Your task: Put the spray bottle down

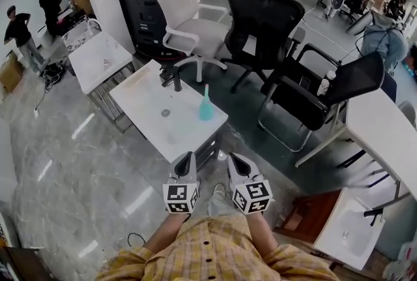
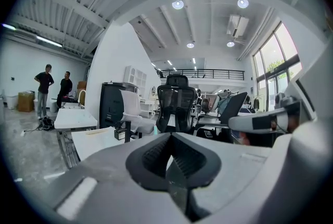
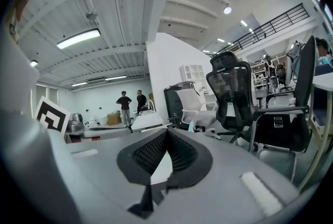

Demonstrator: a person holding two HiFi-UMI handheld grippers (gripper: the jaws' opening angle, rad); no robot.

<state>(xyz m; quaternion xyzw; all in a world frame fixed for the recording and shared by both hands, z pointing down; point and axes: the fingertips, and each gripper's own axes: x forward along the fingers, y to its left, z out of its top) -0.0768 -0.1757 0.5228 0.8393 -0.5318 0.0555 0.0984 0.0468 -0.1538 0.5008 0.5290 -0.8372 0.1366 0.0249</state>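
fingers (image 1: 187, 164) pressed together, empty; spray bottle (image 1: 206, 105) stands on table (image 1: 140, 96) well ahead.

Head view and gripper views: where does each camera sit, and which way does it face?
Head view: on the head, steeply down at the white table and spray bottle; shirt, left gripper, right gripper show.
Left gripper view: on that gripper, level toward the black chair; shut jaws show.
Right gripper view: likewise; shut jaws show.
Shared: all see the spray bottle.

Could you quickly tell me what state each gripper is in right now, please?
Left gripper: closed, holding nothing.
Right gripper: closed, holding nothing.
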